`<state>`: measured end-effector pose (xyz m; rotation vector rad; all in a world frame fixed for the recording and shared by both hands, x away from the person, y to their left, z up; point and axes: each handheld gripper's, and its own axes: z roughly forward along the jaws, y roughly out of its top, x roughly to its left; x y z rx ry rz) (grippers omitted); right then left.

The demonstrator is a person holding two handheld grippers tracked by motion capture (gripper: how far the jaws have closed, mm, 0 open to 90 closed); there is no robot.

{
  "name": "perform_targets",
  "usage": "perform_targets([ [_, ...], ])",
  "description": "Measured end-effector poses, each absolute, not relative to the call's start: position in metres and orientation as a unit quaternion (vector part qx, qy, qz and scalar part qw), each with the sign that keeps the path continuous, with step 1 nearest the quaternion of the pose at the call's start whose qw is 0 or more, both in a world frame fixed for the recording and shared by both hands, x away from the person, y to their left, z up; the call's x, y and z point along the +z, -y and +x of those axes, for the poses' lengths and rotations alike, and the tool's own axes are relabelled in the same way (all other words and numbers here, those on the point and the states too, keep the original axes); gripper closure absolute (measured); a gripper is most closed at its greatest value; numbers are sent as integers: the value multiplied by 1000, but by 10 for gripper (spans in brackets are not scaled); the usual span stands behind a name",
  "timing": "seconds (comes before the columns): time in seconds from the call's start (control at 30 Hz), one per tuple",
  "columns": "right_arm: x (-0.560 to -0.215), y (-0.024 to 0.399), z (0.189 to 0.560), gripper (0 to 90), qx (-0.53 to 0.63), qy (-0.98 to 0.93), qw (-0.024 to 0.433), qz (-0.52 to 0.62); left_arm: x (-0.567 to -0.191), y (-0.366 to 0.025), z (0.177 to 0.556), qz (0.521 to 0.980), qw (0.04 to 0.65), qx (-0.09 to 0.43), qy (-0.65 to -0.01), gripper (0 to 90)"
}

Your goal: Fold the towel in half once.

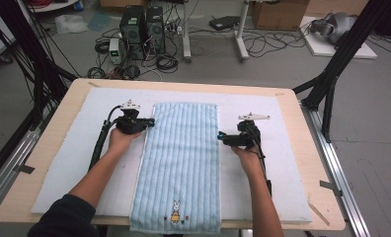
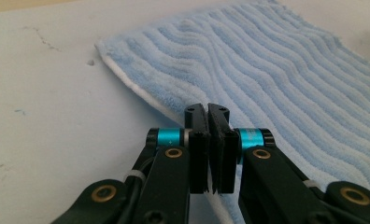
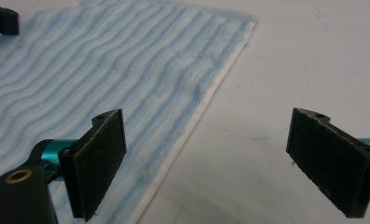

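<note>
**A:** High view. What lies on your worktop [image 1: 50, 148]?

**B:** A white mat [image 1: 75, 153] covers most of it. A light blue striped towel [image 1: 181, 163] lies flat down the middle, from near the far edge to the near edge, which its end overhangs. A small embroidered rabbit [image 1: 175, 212] marks that near end. Your left hand-held gripper [image 1: 148, 122] sits at the towel's left border, toward the far end; your right hand-held gripper [image 1: 220, 137] sits at the right border, opposite.

**A:** Left gripper view. How do your jaws stand?

**B:** Clenched: the two black pads meet face to face. They sit over the towel's [image 2: 267, 79] white-hemmed border, and cloth passes beneath them, but whether any is pinched between the pads cannot be told.

**A:** Right gripper view?

**B:** Released: the jaws stand wide apart, nothing between them. One pad [image 3: 99, 163] hangs over the towel [image 3: 103, 65] near its hem; the other hangs over bare mat [image 3: 290, 56]. The towel's far corner [image 3: 248, 21] lies flat ahead.
</note>
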<state>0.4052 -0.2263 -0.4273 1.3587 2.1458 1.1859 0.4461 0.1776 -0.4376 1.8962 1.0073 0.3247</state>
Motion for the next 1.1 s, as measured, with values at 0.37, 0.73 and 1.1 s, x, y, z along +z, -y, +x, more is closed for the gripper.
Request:
perform_targets([
  [0.37, -442, 182, 447, 505, 342, -802, 155, 464, -440, -180, 447, 771, 465, 126, -416, 865],
  [0.73, -437, 171, 455, 853, 321, -807, 208, 449, -438, -179, 452, 743, 483, 159, -435, 872],
  [1.1, -427, 178, 447, 850, 378, -791, 199, 439, -433, -188, 446, 748, 492, 130, -426, 870],
])
